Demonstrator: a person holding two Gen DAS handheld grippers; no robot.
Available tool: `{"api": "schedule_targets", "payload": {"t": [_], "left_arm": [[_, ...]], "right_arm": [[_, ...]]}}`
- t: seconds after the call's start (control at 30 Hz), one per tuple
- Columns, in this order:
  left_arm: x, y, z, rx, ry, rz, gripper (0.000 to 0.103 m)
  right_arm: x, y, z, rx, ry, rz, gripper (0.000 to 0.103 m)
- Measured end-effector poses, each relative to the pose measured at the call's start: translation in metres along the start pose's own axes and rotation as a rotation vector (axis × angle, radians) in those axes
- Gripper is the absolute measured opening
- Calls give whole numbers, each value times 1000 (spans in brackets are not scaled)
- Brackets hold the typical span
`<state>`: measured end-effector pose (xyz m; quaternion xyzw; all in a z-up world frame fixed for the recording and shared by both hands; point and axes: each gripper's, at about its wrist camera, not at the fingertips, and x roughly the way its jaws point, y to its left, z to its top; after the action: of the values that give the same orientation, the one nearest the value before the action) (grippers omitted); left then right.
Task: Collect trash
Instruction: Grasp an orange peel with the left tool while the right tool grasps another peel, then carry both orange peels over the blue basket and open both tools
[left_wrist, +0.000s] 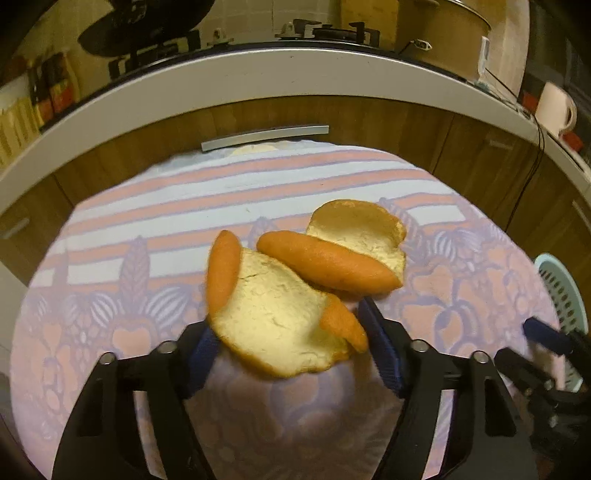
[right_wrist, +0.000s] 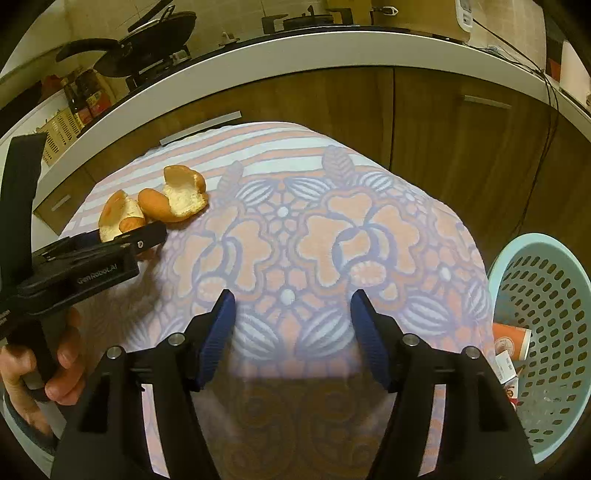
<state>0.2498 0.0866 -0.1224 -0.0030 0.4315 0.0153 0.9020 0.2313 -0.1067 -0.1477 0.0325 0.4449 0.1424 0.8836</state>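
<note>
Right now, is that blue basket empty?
No. The blue basket already holds trash: an orange paper cup and scraps lie inside.

A home kitchen. A white tabletop (left_wrist: 221, 74) curves along the back over wooden cabinets (right_wrist: 461, 147) with metal handles (left_wrist: 264, 136). On it sit a gas hob (left_wrist: 332, 33) with a black pan (right_wrist: 147, 48), a large pot (left_wrist: 447, 37), sauce bottles (right_wrist: 88, 99) and a white kettle (left_wrist: 556, 107) with a cord. In front lies a flowered, striped cloth (right_wrist: 295, 240), with a pale perforated basket (right_wrist: 546, 314) beside it.
</note>
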Motion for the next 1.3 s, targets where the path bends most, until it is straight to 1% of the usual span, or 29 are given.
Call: {"api": "schedule_targets", "payload": {"t": [0.03, 0.07, 0.1, 0.13, 0.2, 0.27, 0.37, 0.43, 0.57, 0.6, 0.67, 0.73, 0.83, 1.0, 1.1, 1.17, 1.2, 1.27, 1.3], "left_arm": [[-2, 2, -1, 6, -3, -10, 62], [-6, 4, -4, 11, -5, -29, 57], [-10, 7, -6, 15, -9, -44, 50], [-14, 10, -8, 19, -14, -60, 46], [-23, 16, -10, 24, -23, -102, 31], [-31, 25, -13, 11, -15, -148, 28], [-33, 40, -20, -34, -17, -195, 26], [-34, 52, -23, -94, -32, -227, 25], [-30, 70, -26, -179, -69, -231, 25], [-29, 76, -27, -211, -70, -249, 25], [-30, 86, -28, -260, -89, -245, 25], [-28, 94, -30, -302, -85, -256, 25], [-30, 98, -30, -326, -87, -254, 25], [-29, 94, -29, -316, -87, -236, 26], [-30, 94, -30, -315, -86, -233, 26], [-30, 93, -29, -317, -84, -234, 26], [-30, 94, -29, -318, -83, -235, 26], [-30, 93, -28, -317, -83, -235, 26], [-30, 93, -28, -314, -85, -236, 26]], "right_arm": [[0, -1, 0, 4, -1, 6, 62], [-1, -2, 0, 8, 0, 11, 62], [-2, -2, 0, 9, 2, 11, 62], [-3, -1, 0, 9, 6, 11, 62], [-3, 4, 2, -3, 14, 28, 62], [-1, 15, 9, -33, 28, 71, 62], [1, 35, 23, -90, 30, 88, 62], [5, 50, 34, -132, 27, 95, 62], [22, 76, 51, -226, 32, 99, 63], [26, 80, 53, -241, 36, 108, 67], [36, 86, 56, -262, 52, 118, 74], [48, 92, 57, -284, 71, 105, 74], [57, 96, 62, -294, 73, 95, 74], [73, 105, 75, -298, 77, 85, 74], [79, 116, 75, -344, 72, 73, 74], [81, 123, 73, -370, 63, 37, 74], [80, 125, 72, -378, 56, 26, 72], [76, 125, 71, -378, 33, 29, 60], [73, 124, 72, -369, 22, 37, 57]]}}
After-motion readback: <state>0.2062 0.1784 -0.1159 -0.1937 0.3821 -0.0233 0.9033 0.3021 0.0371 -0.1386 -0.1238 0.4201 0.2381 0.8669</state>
